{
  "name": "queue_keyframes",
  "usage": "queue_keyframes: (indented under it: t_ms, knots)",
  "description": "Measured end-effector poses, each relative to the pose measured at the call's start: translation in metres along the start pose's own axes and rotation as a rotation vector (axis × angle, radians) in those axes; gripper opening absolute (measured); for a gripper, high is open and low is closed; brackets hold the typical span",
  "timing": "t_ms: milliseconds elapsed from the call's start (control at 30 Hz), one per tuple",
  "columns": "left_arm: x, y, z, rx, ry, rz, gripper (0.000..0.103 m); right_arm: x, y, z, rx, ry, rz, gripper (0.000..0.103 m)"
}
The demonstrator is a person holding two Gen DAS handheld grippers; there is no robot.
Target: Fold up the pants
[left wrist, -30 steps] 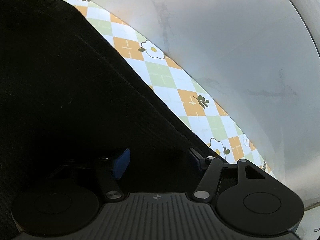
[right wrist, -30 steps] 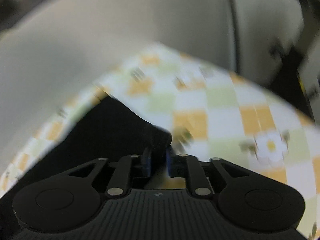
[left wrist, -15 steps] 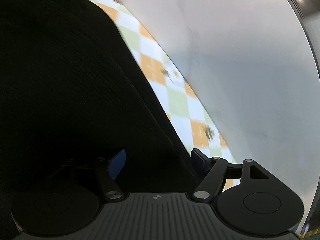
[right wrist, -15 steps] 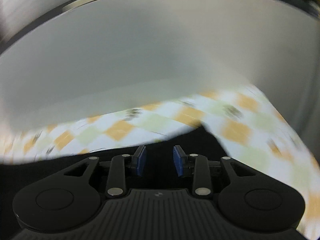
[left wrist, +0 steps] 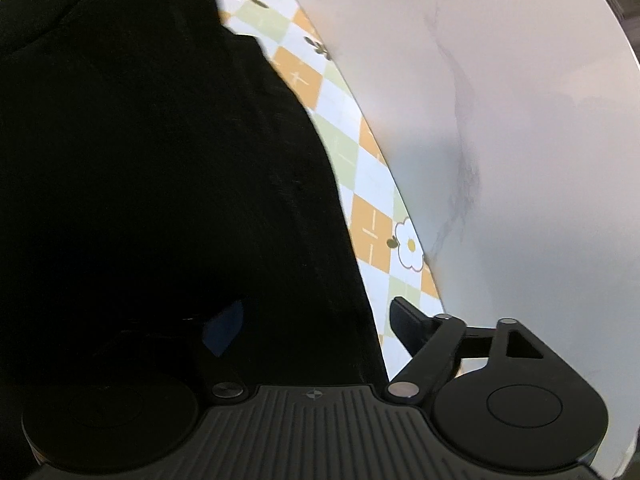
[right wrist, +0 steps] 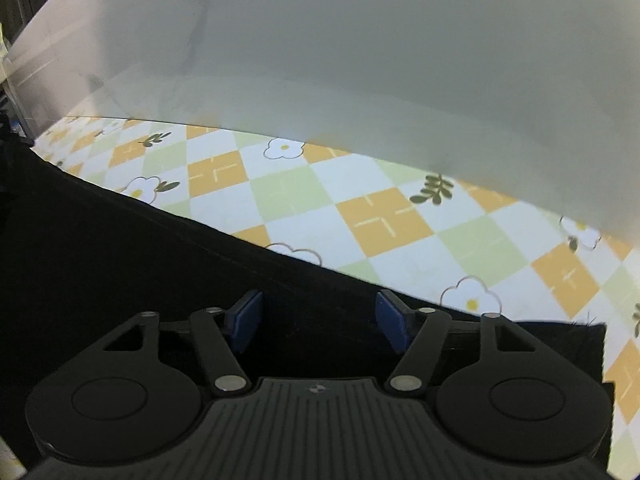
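Since half a second ago, the right gripper [right wrist: 319, 314] has spread its blue pads [right wrist: 245, 316] from a narrow gap to a wide one, and the motion blur has cleared, so the checked cloth [right wrist: 384, 216] now reads sharply. At the left gripper [left wrist: 316, 324] the spread looks much as it did, while the strip of cloth showing past the pants has swung to run more steeply, from 12 o'clock down to 4 o'clock.

Both grippers stand wide apart with nothing pinched between their pads. In the right wrist view, the black pants [right wrist: 120, 264] fill the lower left, lying flat on the cloth under and between the fingers; their straight edge runs from 9 o'clock across to 4 o'clock, ending in a squared corner at about 4 o'clock. Beyond the cloth, from 10 to 2 o'clock, lies a pale marbled table [right wrist: 360, 60].

In the left wrist view, the pants [left wrist: 140, 160] cover the whole left half and lie under the left pad [left wrist: 224, 328], which is in deep shadow. The right finger [left wrist: 404, 322] sits just past the fabric edge, over the cloth [left wrist: 372, 184]. The table [left wrist: 520, 140] fills the area from 1 to 4 o'clock.
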State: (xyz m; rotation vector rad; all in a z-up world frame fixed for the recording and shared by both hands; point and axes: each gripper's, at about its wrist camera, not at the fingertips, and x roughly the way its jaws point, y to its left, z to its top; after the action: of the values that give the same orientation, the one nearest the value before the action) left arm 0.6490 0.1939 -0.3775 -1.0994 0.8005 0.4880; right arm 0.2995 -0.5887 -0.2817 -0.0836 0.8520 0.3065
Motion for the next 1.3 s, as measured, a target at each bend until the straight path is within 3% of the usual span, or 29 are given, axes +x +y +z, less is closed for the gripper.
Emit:
queue_keyframes:
  t_ms: [100,200,233,267,300,333,400,500,567,667,700,733,767,867,1000,1133,1300]
  knots:
    - [0.015,-0.015,-0.005,0.064,0.004,0.019,0.094,-0.003,0.002,-0.002,-0.036,0.015,0.046,0.054]
    - [0.016,-0.026,-0.018,0.168,0.000,0.082,0.095,-0.006,0.001,-0.002,-0.022,0.001,0.049,0.033]
    - [0.017,-0.032,-0.022,0.208,-0.007,0.114,0.089,-0.007,-0.001,-0.002,-0.008,-0.010,0.054,0.020]
    - [0.016,-0.036,-0.026,0.239,-0.022,0.153,0.078,-0.009,0.000,-0.002,0.007,-0.020,0.052,0.015]
    - [0.012,-0.038,-0.029,0.264,-0.039,0.198,0.047,-0.013,0.002,-0.003,0.008,-0.041,0.040,0.014]
    - [0.009,-0.036,-0.029,0.260,-0.038,0.178,0.033,-0.016,0.005,-0.003,0.001,-0.074,0.022,0.013]
    - [0.002,-0.029,-0.026,0.236,-0.036,0.106,0.026,-0.024,0.009,-0.004,0.021,-0.130,-0.007,0.013]
    - [0.004,-0.027,-0.023,0.258,-0.029,0.087,0.029,-0.016,0.009,-0.004,0.044,-0.138,-0.027,0.013]
    - [0.006,-0.022,-0.021,0.255,-0.024,0.062,0.037,-0.002,0.009,-0.005,0.056,-0.105,-0.040,0.014]
    - [0.001,-0.012,-0.020,0.273,-0.014,-0.021,0.064,0.001,0.005,-0.004,0.122,-0.119,-0.041,0.017]
    - [-0.004,-0.009,-0.020,0.267,-0.006,-0.031,0.078,0.001,0.004,-0.004,0.141,-0.114,-0.046,0.018]
    - [-0.010,-0.005,-0.020,0.261,-0.004,-0.030,0.082,-0.001,0.005,-0.003,0.151,-0.109,-0.055,0.021]
    - [-0.015,-0.001,-0.021,0.261,-0.004,-0.044,0.082,-0.003,0.008,-0.002,0.155,-0.105,-0.070,0.027]
    - [-0.040,0.011,-0.019,0.295,0.022,-0.139,0.074,-0.018,0.024,0.001,0.174,-0.148,-0.116,0.032]
    - [-0.083,0.036,-0.015,0.380,0.011,-0.234,0.071,-0.037,0.063,0.013,0.186,-0.205,-0.062,0.033]
    - [-0.126,0.076,0.003,0.408,-0.043,-0.244,0.071,-0.038,0.131,0.038,0.086,-0.194,0.006,0.033]
    - [-0.168,0.147,0.040,0.334,-0.112,-0.218,0.071,-0.025,0.236,0.071,-0.041,-0.165,0.109,0.033]
